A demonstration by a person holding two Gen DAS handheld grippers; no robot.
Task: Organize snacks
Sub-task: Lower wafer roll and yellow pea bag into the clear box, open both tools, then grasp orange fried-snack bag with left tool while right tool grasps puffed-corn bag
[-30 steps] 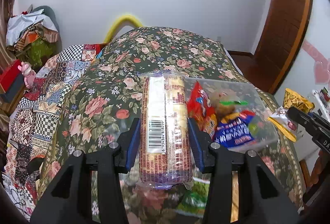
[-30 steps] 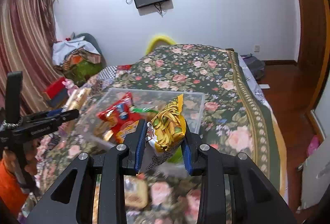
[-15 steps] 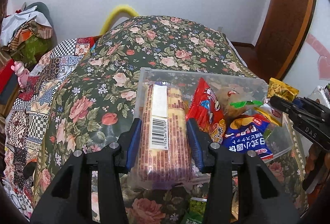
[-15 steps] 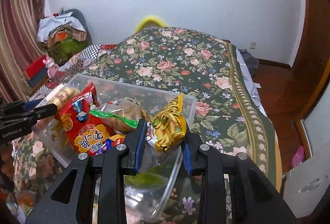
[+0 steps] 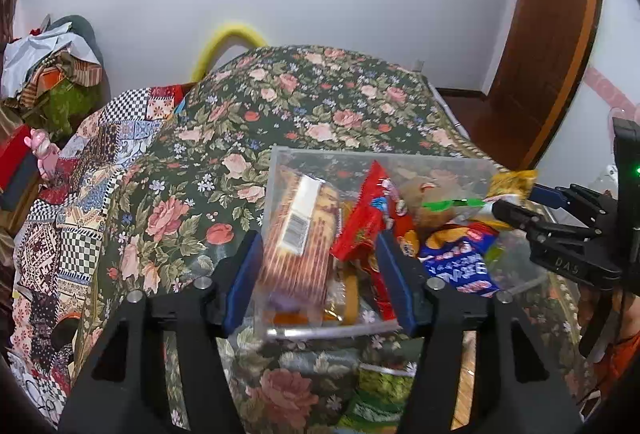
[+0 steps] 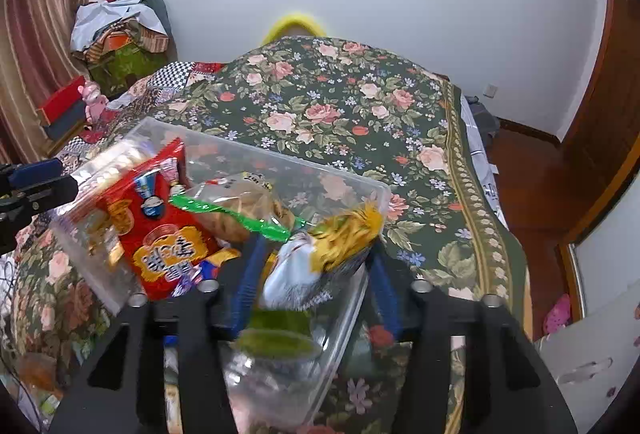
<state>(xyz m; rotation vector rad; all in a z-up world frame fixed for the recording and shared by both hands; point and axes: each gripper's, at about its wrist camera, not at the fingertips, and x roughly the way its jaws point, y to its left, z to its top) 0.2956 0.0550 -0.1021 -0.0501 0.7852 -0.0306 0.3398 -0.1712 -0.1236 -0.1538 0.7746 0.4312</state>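
Both grippers have just been opening over the clear tub [image 5: 276, 170] on the bed [image 5: 320, 106]. The left gripper [image 5: 316, 274] stands released around the biscuit pack [image 5: 300, 234], now dropped into the tub's left end. The right gripper [image 6: 316, 274] has let go of the yellow noodle bag [image 6: 344, 234], slumping at the right end. Both deliveries look finished.

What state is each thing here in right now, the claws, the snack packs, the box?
Left claw: jaws just opened, clear of the biscuit pack between them.
Right claw: jaws just opened, yellow noodle packet loose between them.
Biscuit pack: sealed, leaning inside the box.
Yellow noodle packet: sealed, tipping into the box.
Clear plastic box: lidless, filling with snacks.
Red snack bag: sealed, standing in the box.
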